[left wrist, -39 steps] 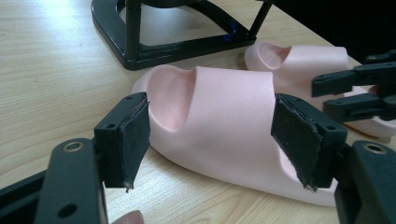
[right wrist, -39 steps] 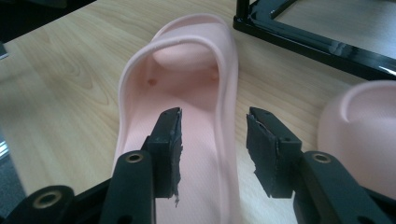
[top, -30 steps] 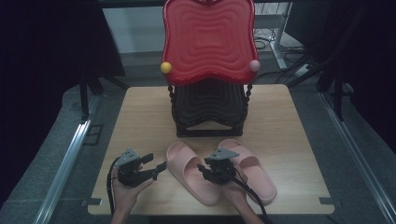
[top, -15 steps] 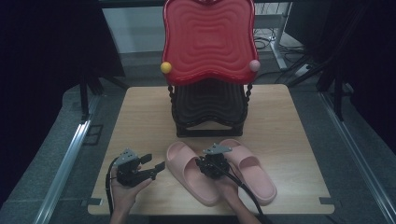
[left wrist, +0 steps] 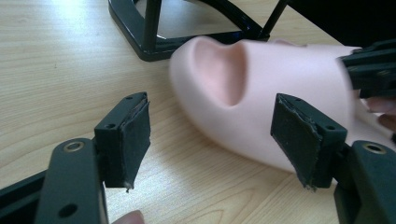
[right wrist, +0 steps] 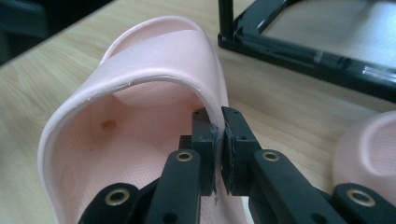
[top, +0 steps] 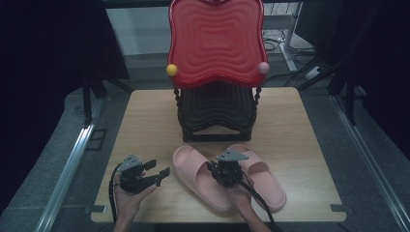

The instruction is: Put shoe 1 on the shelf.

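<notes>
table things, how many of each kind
soft pink rubber slide slippers: 2, one on the left and one on the right, pinched at its strap by the right gripper
black tiered rack with red wavy top: 1
handheld black grippers: 2, right and left gripper
total: 5

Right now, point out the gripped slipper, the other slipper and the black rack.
gripped slipper (right wrist: 154, 60): right gripper view, top of its strap.
other slipper (top: 263, 176): high view, its strap.
black rack (top: 215, 137): high view, front base bar.
</notes>
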`<state>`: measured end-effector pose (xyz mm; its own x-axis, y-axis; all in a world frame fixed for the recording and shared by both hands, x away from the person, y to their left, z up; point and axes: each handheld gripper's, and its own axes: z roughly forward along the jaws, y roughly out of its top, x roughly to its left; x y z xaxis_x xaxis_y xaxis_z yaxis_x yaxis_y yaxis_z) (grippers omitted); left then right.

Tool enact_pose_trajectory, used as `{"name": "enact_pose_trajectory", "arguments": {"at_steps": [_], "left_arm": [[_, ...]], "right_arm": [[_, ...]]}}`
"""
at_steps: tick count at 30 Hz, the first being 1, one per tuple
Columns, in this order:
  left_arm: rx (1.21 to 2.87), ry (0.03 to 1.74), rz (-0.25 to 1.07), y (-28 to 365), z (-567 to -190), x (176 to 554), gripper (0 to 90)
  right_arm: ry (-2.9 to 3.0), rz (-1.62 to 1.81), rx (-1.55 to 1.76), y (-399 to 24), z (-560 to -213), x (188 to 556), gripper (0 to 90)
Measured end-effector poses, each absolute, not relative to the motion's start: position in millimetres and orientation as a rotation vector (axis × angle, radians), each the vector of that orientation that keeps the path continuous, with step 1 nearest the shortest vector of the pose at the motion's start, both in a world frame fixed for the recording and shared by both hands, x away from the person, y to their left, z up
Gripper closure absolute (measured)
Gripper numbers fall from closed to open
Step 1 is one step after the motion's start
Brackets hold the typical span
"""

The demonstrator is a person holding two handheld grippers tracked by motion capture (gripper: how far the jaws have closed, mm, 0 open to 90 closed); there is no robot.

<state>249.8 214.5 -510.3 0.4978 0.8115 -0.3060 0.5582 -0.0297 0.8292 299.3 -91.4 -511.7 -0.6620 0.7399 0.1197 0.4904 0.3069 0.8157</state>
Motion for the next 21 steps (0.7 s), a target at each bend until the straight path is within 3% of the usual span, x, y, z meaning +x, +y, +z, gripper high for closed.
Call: {"name": "enact_pose_trajectory", "arguments": {"at_steps": [21], "left_arm": [[1.697, 1.184, 0.300, 215, -512, 250, 28.8]], "right_arm": [[2.009, 1.549, 1.035, -142, -419, 275, 84.6]]}}
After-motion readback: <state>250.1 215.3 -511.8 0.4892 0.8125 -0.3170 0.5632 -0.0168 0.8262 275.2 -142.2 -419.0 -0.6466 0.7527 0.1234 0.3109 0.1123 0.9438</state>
